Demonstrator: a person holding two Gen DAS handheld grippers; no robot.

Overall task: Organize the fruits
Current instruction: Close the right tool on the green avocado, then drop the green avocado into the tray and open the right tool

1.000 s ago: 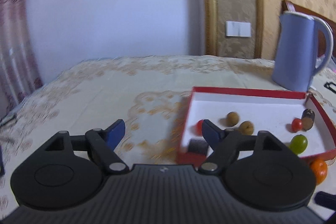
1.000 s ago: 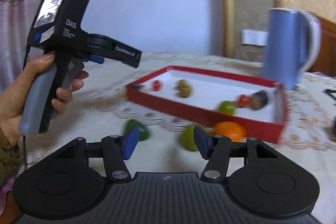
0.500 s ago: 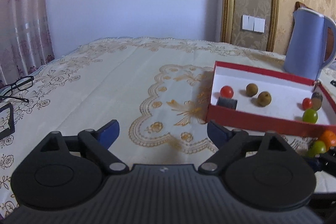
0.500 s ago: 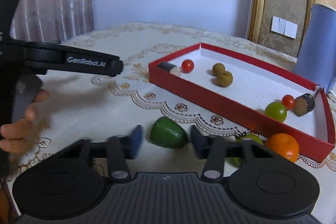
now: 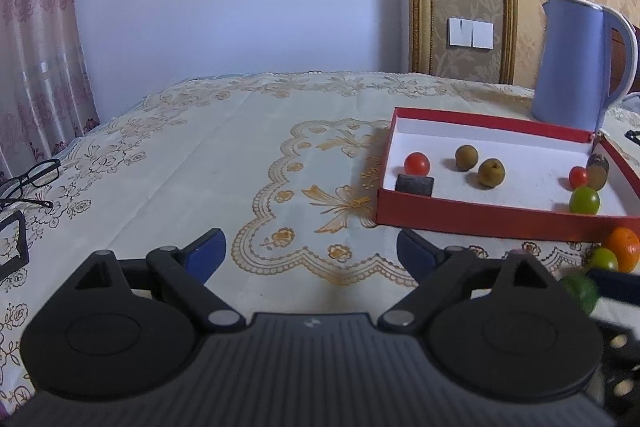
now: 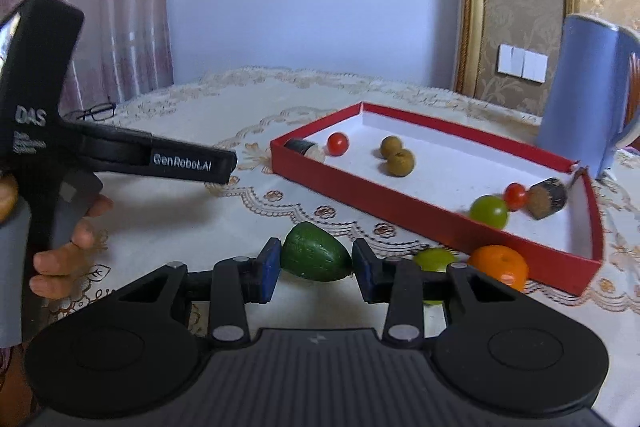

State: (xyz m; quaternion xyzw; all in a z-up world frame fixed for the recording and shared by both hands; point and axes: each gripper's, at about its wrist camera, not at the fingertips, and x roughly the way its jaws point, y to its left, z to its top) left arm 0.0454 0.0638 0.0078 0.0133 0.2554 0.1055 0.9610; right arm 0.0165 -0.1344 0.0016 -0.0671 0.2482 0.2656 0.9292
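Note:
A red box [image 6: 440, 215] with a white floor holds two red tomatoes, two brown fruits [image 6: 401, 161], a green grape [image 6: 488, 211] and two dark cork-like pieces. It also shows in the left wrist view [image 5: 480, 219]. My right gripper [image 6: 314, 267] has its blue pads touching both sides of a dark green avocado [image 6: 314, 258] on the tablecloth in front of the box. A lime [image 6: 434, 261] and an orange [image 6: 498, 265] lie beside the box's near wall. My left gripper [image 5: 310, 251] is open and empty over the tablecloth, left of the box.
A blue kettle [image 5: 576, 59] stands behind the box at the right. Black glasses [image 5: 30, 183] lie at the table's left edge. The left hand-held gripper [image 6: 120, 155] reaches in from the left in the right wrist view.
My right gripper has closed in on the avocado until the pads touch it. The left gripper has drawn back and left, away from the box.

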